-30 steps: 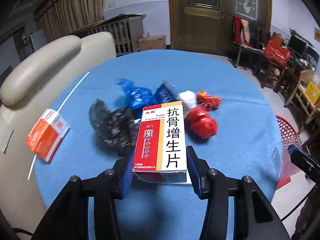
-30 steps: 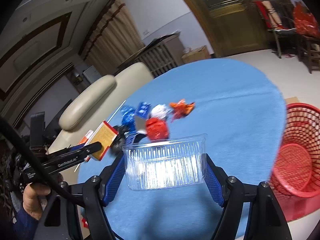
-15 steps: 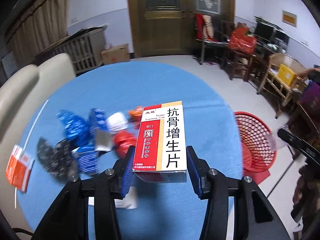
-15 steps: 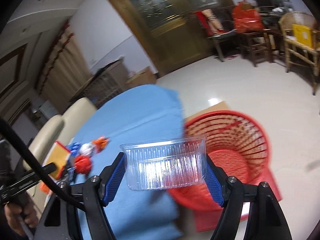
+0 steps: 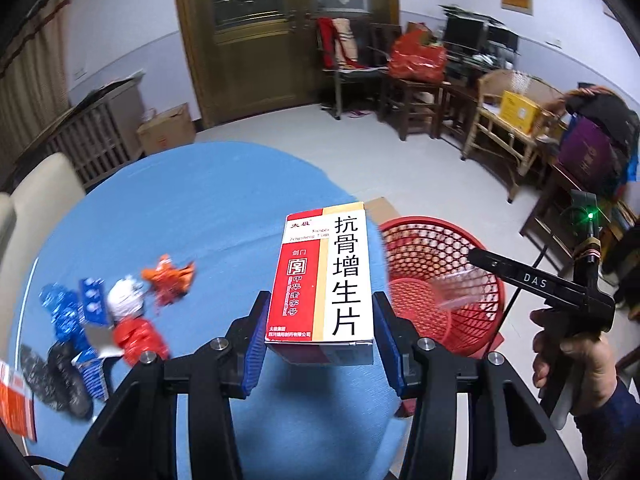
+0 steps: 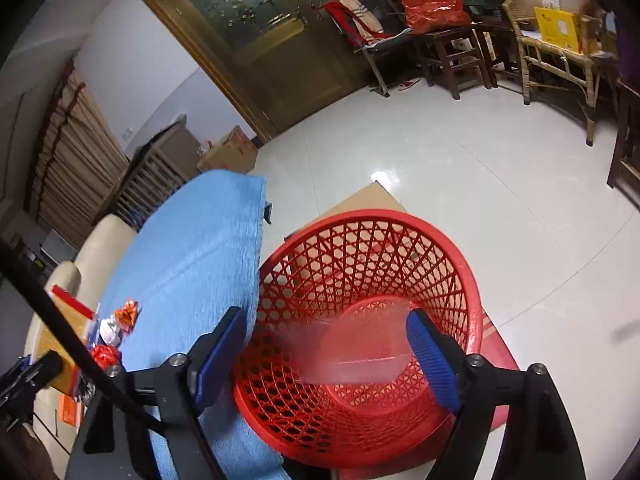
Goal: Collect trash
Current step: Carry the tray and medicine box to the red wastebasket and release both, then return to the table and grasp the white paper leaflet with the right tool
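Honestly, the medicine box (image 5: 322, 280) looks light but crushable — left hand-held gripper (image 5: 320, 340) pinches its sides, beside the red basket (image 6: 464, 280). Right hand-held gripper (image 6: 324, 354) is opening — clear tray (image 6: 352, 344) dropping into it.

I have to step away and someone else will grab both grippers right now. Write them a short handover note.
Left gripper: shut on the medicine box, above the table edge beside the red basket.
Right gripper: jaws opening over the basket; the clear plastic tray is blurred, dropping in.
Done: tray released.
Left: drop the box, then collect the crumpled wrappers and the orange carton lying on the blue table.
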Action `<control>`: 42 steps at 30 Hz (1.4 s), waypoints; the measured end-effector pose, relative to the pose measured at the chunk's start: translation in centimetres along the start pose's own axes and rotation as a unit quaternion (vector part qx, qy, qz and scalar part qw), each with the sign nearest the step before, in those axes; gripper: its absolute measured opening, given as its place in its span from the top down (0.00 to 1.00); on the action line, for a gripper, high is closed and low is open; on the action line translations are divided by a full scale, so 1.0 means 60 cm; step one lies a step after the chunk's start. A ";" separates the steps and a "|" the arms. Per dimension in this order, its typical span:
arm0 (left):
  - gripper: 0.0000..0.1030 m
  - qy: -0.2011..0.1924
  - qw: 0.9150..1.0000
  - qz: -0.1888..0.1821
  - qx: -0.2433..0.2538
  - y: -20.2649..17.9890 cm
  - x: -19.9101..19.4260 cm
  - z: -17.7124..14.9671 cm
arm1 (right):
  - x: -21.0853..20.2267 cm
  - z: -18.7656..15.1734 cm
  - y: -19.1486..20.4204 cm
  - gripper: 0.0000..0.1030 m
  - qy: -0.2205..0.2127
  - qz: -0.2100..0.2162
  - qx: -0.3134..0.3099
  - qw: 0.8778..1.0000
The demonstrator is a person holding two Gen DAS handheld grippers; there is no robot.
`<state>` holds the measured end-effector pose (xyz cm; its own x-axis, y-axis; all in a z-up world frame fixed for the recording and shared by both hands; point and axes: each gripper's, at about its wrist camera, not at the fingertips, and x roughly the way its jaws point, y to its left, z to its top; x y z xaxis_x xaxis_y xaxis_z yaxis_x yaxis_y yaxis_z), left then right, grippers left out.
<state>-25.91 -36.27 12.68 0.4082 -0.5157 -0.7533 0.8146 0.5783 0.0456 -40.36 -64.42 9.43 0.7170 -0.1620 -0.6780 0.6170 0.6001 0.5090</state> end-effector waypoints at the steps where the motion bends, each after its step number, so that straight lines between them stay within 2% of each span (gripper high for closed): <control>1: 0.51 0.002 1.000 -0.003 0.003 -0.008 0.006 0.003 | -0.001 0.001 -0.004 0.15 -0.001 0.000 0.002 1.000; 14: 0.49 0.037 0.996 -0.077 0.036 -0.114 0.097 0.041 | -0.076 0.005 -0.063 0.14 -0.035 0.001 0.057 0.998; 15: 0.46 0.044 0.995 -0.087 0.030 -0.116 0.108 0.045 | -0.078 0.004 -0.065 0.14 -0.037 0.001 0.059 0.998; 16: 0.37 0.050 0.994 -0.094 0.025 -0.117 0.115 0.047 | -0.081 0.002 -0.067 0.14 -0.038 0.001 0.062 0.997; 18: 0.26 0.060 0.993 -0.105 0.007 -0.110 0.127 0.055 | -0.085 0.000 -0.068 0.14 -0.039 -0.002 0.065 0.997; 19: 0.26 0.060 0.993 -0.105 -0.004 -0.102 0.128 0.056 | -0.087 -0.002 -0.069 0.15 -0.039 -0.002 0.067 0.997; 21: 0.26 0.055 0.993 -0.107 -0.019 -0.079 0.118 0.054 | -0.089 -0.005 -0.069 0.15 -0.037 -0.001 0.069 0.997; 27: 0.26 0.035 0.995 -0.074 -0.053 0.014 0.067 0.009 | -0.081 -0.015 -0.053 0.15 -0.030 0.005 0.065 0.997; 33: 0.25 0.029 0.992 -0.024 -0.124 0.147 0.008 -0.083 | -0.069 -0.033 0.005 0.15 -0.019 0.027 0.044 0.998; 36: 0.25 0.027 0.985 0.014 -0.169 0.222 -0.026 -0.141 | -0.055 -0.045 0.049 0.15 -0.005 0.038 0.022 0.999; 42: 0.25 0.029 0.966 0.062 -0.248 0.344 -0.079 -0.243 | -0.022 -0.077 0.151 0.15 0.022 0.068 -0.022 0.997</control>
<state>-17.04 -12.69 7.63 0.4546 -0.3952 -0.7982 0.4569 0.8728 -0.1718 -37.25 -55.14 12.47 0.7773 -0.0435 -0.6276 0.5004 0.6474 0.5748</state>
